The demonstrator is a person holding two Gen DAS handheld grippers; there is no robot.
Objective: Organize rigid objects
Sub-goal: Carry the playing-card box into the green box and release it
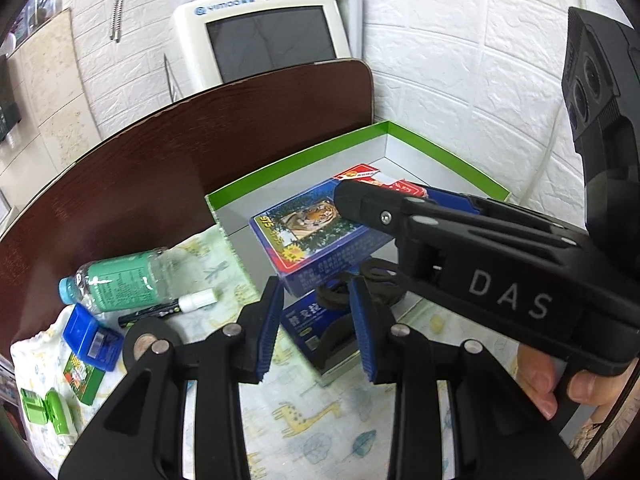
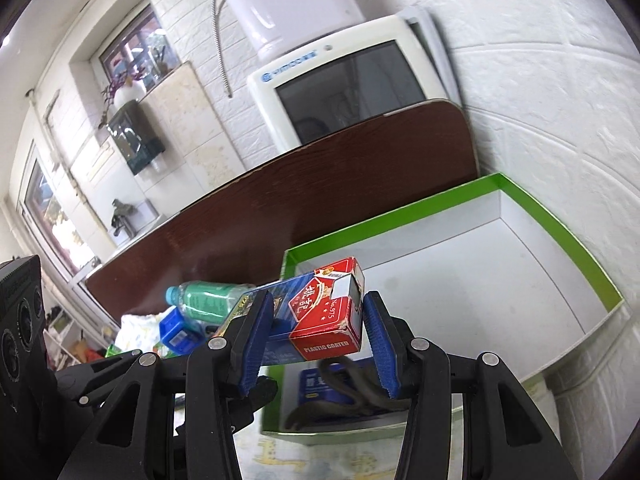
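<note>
The playing-card pack (image 2: pixel 320 316) is glossy printed card under a clear film wrap that catches the light; its red end reads "PLASTIC COATED". The green-rimmed box (image 1: pixel 296 160) looks like smooth coated cardboard, matt white inside. The right gripper (image 2: pixel 316 332) and left gripper (image 1: pixel 316 320) are matt black plastic with bright metal pins, their jaws lined with ribbed blue rubbery pads. The table cloth (image 1: pixel 312 420) is soft printed fabric, slightly rumpled. The water bottle (image 1: pixel 120 280) is clear shiny plastic with a green label. The board (image 1: pixel 160 160) behind has a dark wood-grain finish with a dull sheen. The wall (image 1: pixel 460 60) is white and embossed like brick.
</note>
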